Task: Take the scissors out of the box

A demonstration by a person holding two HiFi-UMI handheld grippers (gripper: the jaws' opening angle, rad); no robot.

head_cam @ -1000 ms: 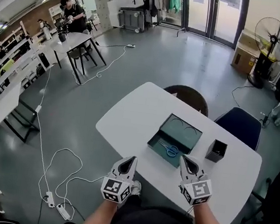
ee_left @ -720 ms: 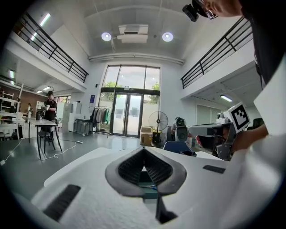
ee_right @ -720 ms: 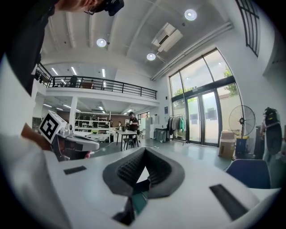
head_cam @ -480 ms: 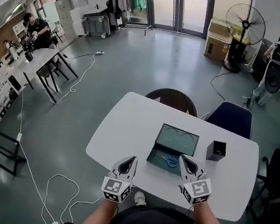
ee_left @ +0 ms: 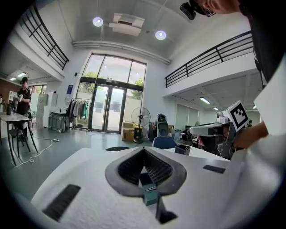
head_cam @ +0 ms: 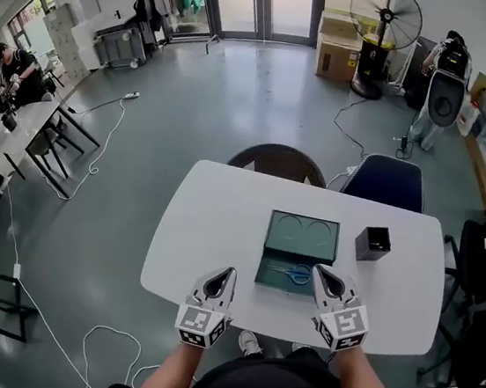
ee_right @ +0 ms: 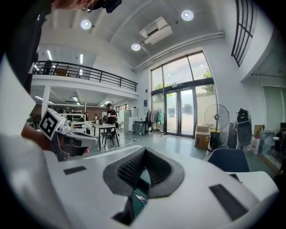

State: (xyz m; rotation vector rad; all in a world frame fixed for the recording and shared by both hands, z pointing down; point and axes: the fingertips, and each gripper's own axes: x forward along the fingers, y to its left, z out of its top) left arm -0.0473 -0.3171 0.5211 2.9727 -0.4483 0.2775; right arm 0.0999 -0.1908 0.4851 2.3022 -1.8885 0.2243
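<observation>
An open dark green box (head_cam: 301, 237) lies on the white table (head_cam: 213, 220). Blue-handled scissors (head_cam: 293, 273) rest inside it along the near wall. My right gripper (head_cam: 328, 278) is shut and empty, its tip just beside the box's near right corner. Lower left of the box, my left gripper (head_cam: 221, 278) hovers over the table's front edge, also shut and empty. In the left gripper view the closed jaws (ee_left: 144, 151) leave a gap below through which the green box (ee_left: 150, 193) shows. The right gripper view has shut jaws (ee_right: 145, 151) with the box (ee_right: 138, 197) beneath.
A small black open container (head_cam: 372, 243) stands on the table right of the box. Two chairs (head_cam: 278, 161) (head_cam: 385, 181) are tucked in at the far side. Cables (head_cam: 108, 340) trail on the floor at left. A fan (head_cam: 386, 17) stands farther back.
The head view has swung round, so the table now lies square in front. Both grippers stayed shut and shifted a little toward the box's near edge.
</observation>
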